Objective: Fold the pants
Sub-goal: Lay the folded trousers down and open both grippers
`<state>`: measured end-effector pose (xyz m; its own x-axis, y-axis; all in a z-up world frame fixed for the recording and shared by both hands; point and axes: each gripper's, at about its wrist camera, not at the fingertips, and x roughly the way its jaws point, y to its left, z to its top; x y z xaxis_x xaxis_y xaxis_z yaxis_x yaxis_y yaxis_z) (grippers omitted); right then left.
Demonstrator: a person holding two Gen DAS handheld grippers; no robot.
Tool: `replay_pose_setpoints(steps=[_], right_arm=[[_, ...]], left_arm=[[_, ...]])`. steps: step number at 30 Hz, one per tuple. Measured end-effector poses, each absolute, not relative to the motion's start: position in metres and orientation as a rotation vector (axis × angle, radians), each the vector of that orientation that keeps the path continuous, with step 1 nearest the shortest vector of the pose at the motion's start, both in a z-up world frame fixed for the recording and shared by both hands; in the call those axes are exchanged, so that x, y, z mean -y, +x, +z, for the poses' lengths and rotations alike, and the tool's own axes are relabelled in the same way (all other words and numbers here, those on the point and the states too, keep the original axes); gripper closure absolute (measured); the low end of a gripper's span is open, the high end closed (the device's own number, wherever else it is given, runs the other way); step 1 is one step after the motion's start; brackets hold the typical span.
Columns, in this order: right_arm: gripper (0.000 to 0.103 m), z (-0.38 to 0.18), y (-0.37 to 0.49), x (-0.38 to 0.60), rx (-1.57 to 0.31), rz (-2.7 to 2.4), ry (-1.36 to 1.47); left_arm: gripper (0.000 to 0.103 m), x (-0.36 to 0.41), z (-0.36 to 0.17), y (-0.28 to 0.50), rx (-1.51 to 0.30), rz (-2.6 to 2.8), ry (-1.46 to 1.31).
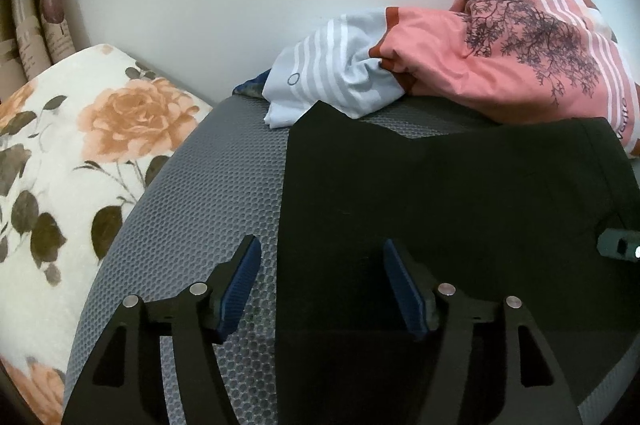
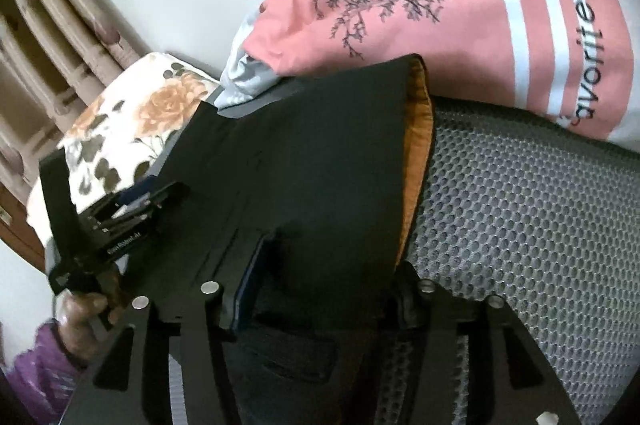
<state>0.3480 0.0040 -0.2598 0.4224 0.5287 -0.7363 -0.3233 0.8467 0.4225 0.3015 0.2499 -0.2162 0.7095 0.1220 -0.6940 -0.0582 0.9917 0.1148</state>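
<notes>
Now the black pants (image 1: 440, 193) lie folded on the grey mesh mat (image 1: 208, 193), just in front of the pink shirt (image 1: 500, 65). Left gripper (image 1: 320, 285) and right gripper (image 2: 324, 289) stand half open, holding nothing. Before regripping, I would press the fold flat and align the edges.

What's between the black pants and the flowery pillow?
Only bare grey mesh mat lies between the black pants and the flowery pillow; the left tool's view shows that best.
</notes>
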Motion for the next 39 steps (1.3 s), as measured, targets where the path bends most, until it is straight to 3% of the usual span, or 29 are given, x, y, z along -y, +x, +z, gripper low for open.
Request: replay_pose_setpoints(steps=[6, 12, 15, 23, 25, 30, 39], right_arm=[[0.030, -0.258, 0.341, -0.027, -0.978, 0.540, 0.099], [0.028, -0.258, 0.339, -0.029, -0.969, 0.533, 0.072], [0.021, -0.258, 0.338, -0.032, -0.968, 0.528, 0.059], [0.016, -0.258, 0.337, -0.031, -0.966, 0.539, 0.064], [0.010, -0.257, 0.337, -0.031, -0.963, 0.535, 0.064], [0.006, -0.257, 0.336, -0.032, -0.965, 0.518, 0.053], [0.004, -0.258, 0.337, -0.033, -0.967, 0.520, 0.058]], left_arm=[[0.036, -0.253, -0.217, 0.302, -0.778, 0.096, 0.073], [0.035, -0.252, -0.217, 0.302, -0.778, 0.105, 0.074], [0.035, -0.252, -0.217, 0.303, -0.779, 0.104, 0.074], [0.033, -0.252, -0.216, 0.300, -0.775, 0.114, 0.080], [0.033, -0.252, -0.216, 0.300, -0.774, 0.118, 0.083], [0.032, -0.250, -0.216, 0.300, -0.772, 0.130, 0.096], [0.028, -0.248, -0.215, 0.300, -0.770, 0.147, 0.111]])
